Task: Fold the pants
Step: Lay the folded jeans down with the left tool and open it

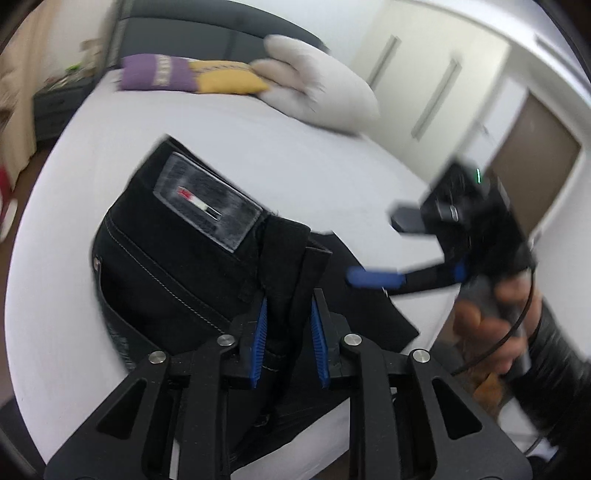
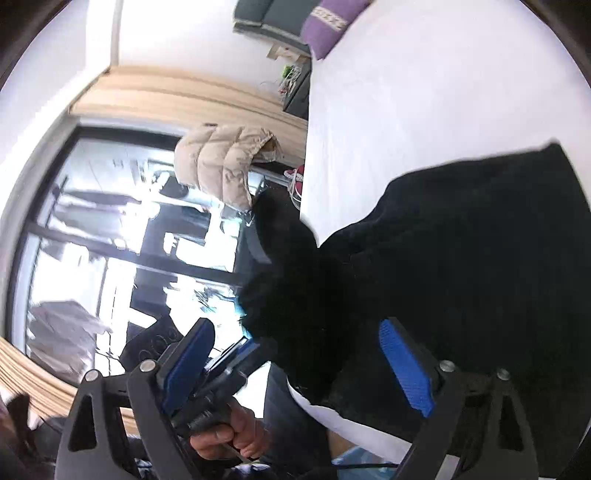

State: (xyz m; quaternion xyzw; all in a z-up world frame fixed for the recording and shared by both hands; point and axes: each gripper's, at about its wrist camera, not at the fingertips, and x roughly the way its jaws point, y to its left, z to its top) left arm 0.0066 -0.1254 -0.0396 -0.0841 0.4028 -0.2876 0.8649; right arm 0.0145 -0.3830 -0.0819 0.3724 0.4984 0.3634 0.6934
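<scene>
Black pants (image 1: pixel 173 258) lie bunched on the white bed (image 1: pixel 92 155), their grey waistband patch (image 1: pixel 207 203) facing up. My left gripper (image 1: pixel 290 332) is shut on a raised fold of the black fabric, which sits pinched between its blue pads (image 1: pixel 260 339). To the right, my right gripper (image 1: pixel 371 247) hovers over the pants' edge with its jaws wide apart, held by a hand (image 1: pixel 491 325). In the right wrist view the right gripper (image 2: pixel 299 360) stands open, its pads pressing on nothing. The pants (image 2: pixel 461 240) fill the space ahead of it, with a lifted peak of cloth (image 2: pixel 280 236).
Purple (image 1: pixel 155 72), yellow (image 1: pixel 229 77) and white (image 1: pixel 317 85) pillows lie at the head of the bed by a dark headboard (image 1: pixel 221 29). White wardrobe doors (image 1: pixel 424 74) stand beyond. A beige puffy jacket (image 2: pixel 221 162) hangs before a large window (image 2: pixel 110 240).
</scene>
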